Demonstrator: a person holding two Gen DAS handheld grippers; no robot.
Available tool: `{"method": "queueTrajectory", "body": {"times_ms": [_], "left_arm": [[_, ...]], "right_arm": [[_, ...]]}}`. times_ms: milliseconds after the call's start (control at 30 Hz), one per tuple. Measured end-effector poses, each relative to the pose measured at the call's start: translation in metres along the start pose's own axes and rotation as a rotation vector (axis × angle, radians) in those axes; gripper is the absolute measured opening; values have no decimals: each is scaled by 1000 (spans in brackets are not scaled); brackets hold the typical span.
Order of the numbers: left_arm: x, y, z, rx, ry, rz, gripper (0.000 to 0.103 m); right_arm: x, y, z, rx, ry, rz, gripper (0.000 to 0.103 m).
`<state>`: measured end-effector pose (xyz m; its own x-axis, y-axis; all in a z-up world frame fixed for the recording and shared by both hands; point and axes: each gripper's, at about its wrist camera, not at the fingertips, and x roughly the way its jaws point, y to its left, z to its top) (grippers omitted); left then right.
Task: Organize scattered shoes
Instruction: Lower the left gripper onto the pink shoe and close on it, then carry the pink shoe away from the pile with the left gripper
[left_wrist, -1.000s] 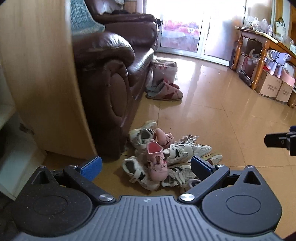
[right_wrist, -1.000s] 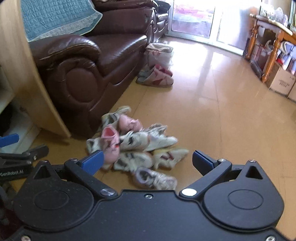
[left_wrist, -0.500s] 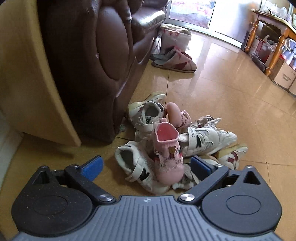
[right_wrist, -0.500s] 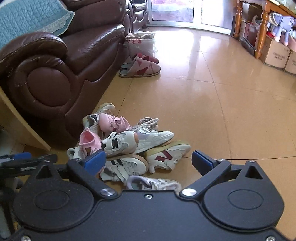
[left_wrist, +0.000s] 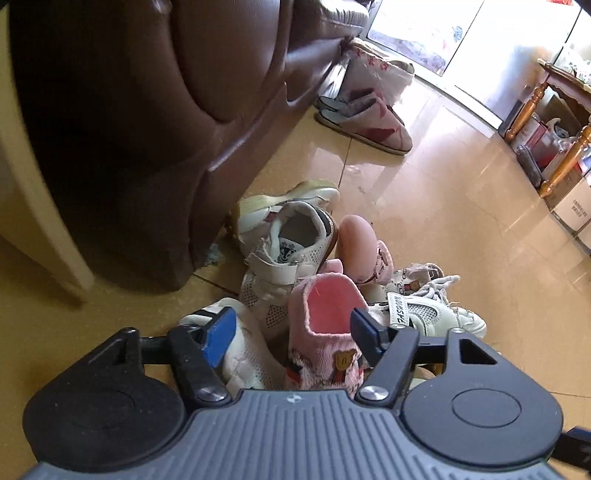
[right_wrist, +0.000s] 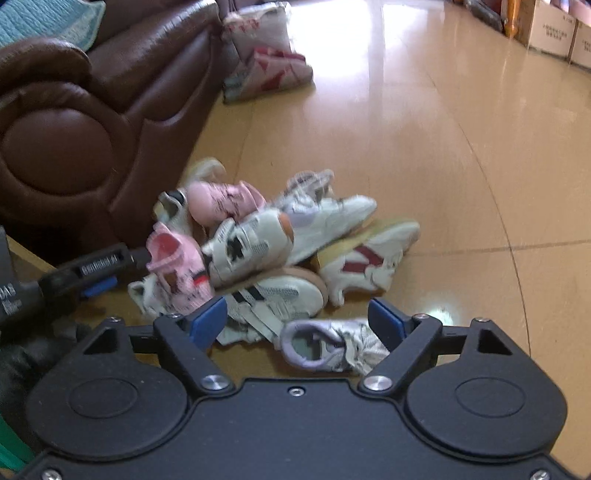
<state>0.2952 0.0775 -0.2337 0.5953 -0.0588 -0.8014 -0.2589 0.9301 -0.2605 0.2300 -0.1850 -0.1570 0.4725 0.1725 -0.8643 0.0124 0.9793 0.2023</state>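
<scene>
Pink and white children's shoes lie heaped on the tan tiled floor (right_wrist: 461, 129), close against the front corner of the brown leather sofa (left_wrist: 155, 110). The left gripper (left_wrist: 293, 328) is spread wide, its blue pads on either side of the pink bootie (left_wrist: 325, 332), which stands heel-up with its opening facing the camera; whether the pads touch it cannot be told. The right gripper (right_wrist: 297, 323) is also spread wide, low over the near edge of the heap, with a grey-lined sneaker (right_wrist: 328, 345) lying between its fingers, not gripped. Just beyond sit a white sneaker with black stripes (right_wrist: 273, 291) and a white sneaker with red marks (right_wrist: 365, 262). A pair of slippers (left_wrist: 365, 118) rests farther along the sofa.
</scene>
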Motion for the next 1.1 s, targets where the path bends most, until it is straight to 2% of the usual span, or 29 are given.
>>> {"method": "queueTrajectory", "body": {"times_ms": [67, 200, 267, 333, 400, 433, 467, 667, 867, 1000, 1100], "left_arm": [[17, 2, 1, -20, 18, 1, 48], [29, 1, 0, -24, 31, -23, 44], [34, -1, 0, -12, 38, -23, 37], [40, -3, 0, -6, 49, -16, 34], [45, -4, -3, -1, 57, -17, 23], [46, -4, -4, -3, 53, -31, 13], [45, -5, -5, 5, 48, -33, 10], [28, -7, -7, 49, 11, -63, 5], [-9, -2, -12, 96, -4, -80, 5], [-33, 8, -25, 110, 22, -76, 5], [-46, 22, -49, 113, 82, -55, 5]], "right_arm": [[14, 0, -4, 13, 24, -4, 86], [40, -4, -22, 42, 84, -15, 86], [50, -5, -30, 51, 108, -20, 86], [60, -6, -33, 66, 128, -24, 86], [62, -8, -33, 68, 130, -29, 86], [61, -8, -32, 66, 127, -32, 86], [61, -9, -31, 65, 125, -34, 86], [60, -19, -31, 73, 121, -60, 86], [59, -29, -40, 97, 128, -81, 86], [54, -29, -49, 63, 122, -91, 86], [51, -31, -57, 38, 115, -99, 86]]}}
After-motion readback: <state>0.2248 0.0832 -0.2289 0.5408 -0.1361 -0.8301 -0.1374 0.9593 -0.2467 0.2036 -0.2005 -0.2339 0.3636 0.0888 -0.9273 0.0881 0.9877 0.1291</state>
